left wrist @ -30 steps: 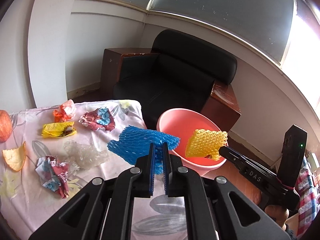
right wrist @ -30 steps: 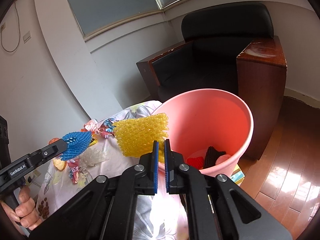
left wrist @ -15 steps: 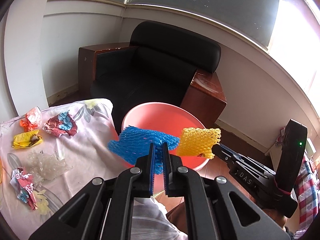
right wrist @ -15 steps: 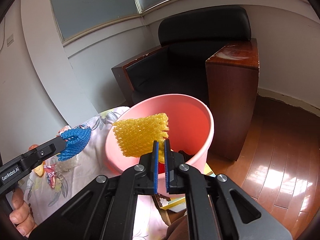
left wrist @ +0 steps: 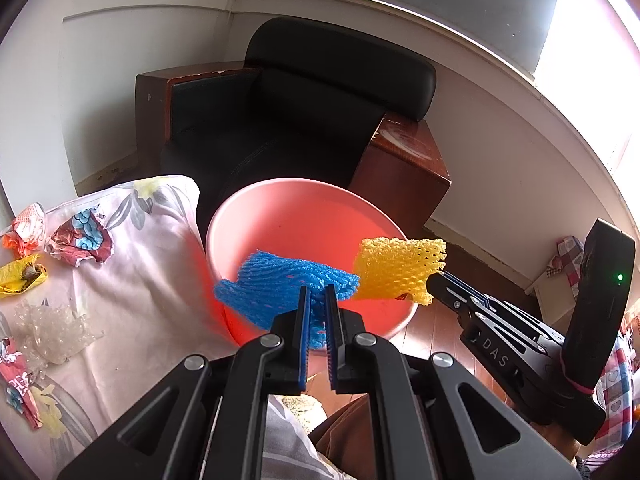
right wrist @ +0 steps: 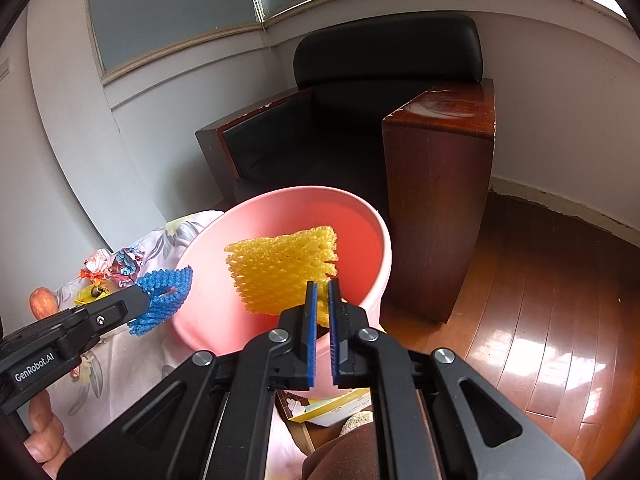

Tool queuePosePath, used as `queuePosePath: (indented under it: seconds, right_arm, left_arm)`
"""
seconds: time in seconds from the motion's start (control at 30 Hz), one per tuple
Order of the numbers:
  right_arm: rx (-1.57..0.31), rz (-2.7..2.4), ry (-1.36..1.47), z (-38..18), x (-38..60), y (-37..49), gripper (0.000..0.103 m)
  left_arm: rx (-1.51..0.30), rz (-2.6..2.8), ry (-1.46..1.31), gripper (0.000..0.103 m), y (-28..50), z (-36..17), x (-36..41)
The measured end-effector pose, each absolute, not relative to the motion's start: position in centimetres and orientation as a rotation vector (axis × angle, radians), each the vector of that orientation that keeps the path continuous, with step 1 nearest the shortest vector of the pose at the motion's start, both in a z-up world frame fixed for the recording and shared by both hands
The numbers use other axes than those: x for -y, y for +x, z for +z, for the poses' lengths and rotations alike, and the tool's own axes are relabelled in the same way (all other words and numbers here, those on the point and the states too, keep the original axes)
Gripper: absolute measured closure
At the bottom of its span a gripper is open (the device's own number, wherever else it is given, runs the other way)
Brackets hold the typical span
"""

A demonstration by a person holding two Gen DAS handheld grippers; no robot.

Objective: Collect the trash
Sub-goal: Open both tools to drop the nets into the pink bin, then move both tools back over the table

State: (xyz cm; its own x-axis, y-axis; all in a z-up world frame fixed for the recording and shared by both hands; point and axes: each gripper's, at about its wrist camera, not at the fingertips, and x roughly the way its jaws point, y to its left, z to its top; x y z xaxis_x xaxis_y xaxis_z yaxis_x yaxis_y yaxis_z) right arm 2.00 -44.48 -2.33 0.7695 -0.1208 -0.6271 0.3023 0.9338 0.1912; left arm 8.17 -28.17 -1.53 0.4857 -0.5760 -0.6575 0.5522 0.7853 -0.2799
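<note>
My left gripper (left wrist: pixel 316 292) is shut on a blue foam net (left wrist: pixel 280 284) and holds it over the near rim of the pink bin (left wrist: pixel 304 216). My right gripper (right wrist: pixel 322 288) is shut on a yellow foam net (right wrist: pixel 280 268) and holds it above the pink bin (right wrist: pixel 280 208). The yellow net (left wrist: pixel 396 268) and right gripper (left wrist: pixel 434 280) show at the bin's right side in the left wrist view. The blue net (right wrist: pixel 164 292) and left gripper (right wrist: pixel 138 300) show at the bin's left edge in the right wrist view.
A table with a floral cloth (left wrist: pixel 152 264) left of the bin carries crumpled wrappers (left wrist: pixel 80 236), a yellow wrapper (left wrist: pixel 20 280) and clear plastic (left wrist: pixel 52 328). A black armchair (left wrist: pixel 312 112) with wooden arms (right wrist: pixel 436 184) stands behind the bin. Wooden floor (right wrist: pixel 540 320) lies to the right.
Both grippers have carried their foam nets from beside the table to over the pink bin. Both remain shut on the nets.
</note>
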Motion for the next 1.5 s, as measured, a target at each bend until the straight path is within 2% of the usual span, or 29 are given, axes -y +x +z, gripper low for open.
queuePosePath:
  seconds: [0.43, 0.53, 0.67, 1.0, 1.07, 1.23, 1.5]
  right_arm:
    - [-0.666, -0.234, 0.283, -2.8, 44.5, 3.2, 0.097]
    - [-0.67, -0.237, 0.291, -2.9, 44.7, 3.4, 0.097]
    - [-0.674, -0.238, 0.299, -3.0, 44.7, 3.6, 0.097]
    - [-0.681, -0.24, 0.311, -3.0, 44.8, 3.9, 0.097]
    - [-0.687, -0.236, 0.322, -3.0, 44.9, 4.0, 0.095]
    - [-0.669, -0.228, 0.331, -2.7, 44.8, 3.6, 0.076]
    - [-0.641, -0.203, 0.322, -1.7, 43.7, 2.8, 0.076]
  left_arm:
    - [-0.841, -0.692, -0.03, 0.095, 9.6, -2.9, 29.4]
    - [-0.847, -0.692, -0.035, 0.089, 9.8, -3.1, 29.4]
    - [-0.842, -0.695, -0.036, 0.071, 9.7, -3.0, 29.3]
    - [-0.795, -0.679, -0.019, 0.06, 9.1, -1.9, 27.9]
    - [-0.792, -0.671, -0.019, 0.058, 8.9, -1.9, 27.4]
    - [-0.798, -0.657, -0.027, 0.056, 8.6, -1.9, 26.4]
    - [-0.789, -0.627, -0.029, 0.052, 7.8, -1.6, 24.8]
